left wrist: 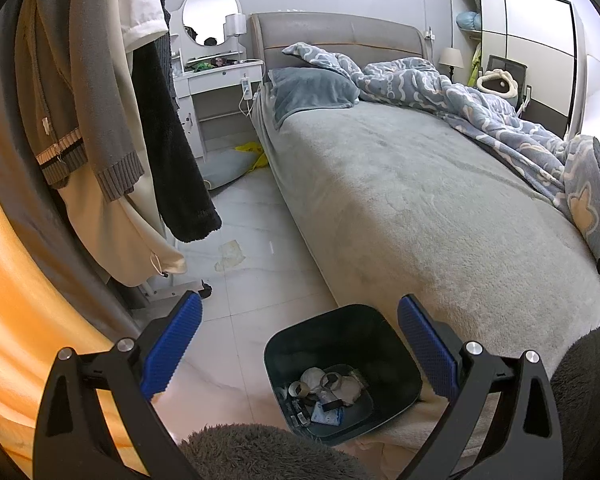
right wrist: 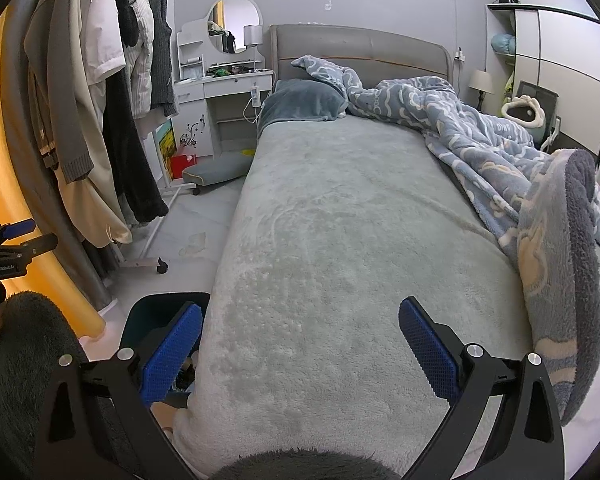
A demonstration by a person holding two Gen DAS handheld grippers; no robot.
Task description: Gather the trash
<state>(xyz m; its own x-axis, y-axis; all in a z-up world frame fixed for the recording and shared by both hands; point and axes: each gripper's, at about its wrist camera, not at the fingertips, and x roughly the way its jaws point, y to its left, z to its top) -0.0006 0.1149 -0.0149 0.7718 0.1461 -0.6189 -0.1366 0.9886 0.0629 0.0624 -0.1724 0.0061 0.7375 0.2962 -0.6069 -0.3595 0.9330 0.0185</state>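
Trash (left wrist: 230, 255), a crumpled pale wrapper, is lying on the white tiled floor (left wrist: 260, 216) between the clothes rack (right wrist: 148, 262) and the side of the bed (left wrist: 400, 184), well apart from both grippers. The dark bin (left wrist: 342, 372) is sitting on the floor against the bed's near corner, already holding tape rolls, wads of paper and a blue packet. The left gripper (left wrist: 300, 344) is hovering above the bin with its blue-padded jaws spread wide, gripping nothing. The right gripper (right wrist: 300, 344) is hanging over the grey bedspread, equally wide apart and empty, its left finger overlapping the bin's edge in its own view. Coats (left wrist: 100, 112) are hanging from the rack, and a rumpled blue quilt (right wrist: 500, 152) is covering the bed's far side.
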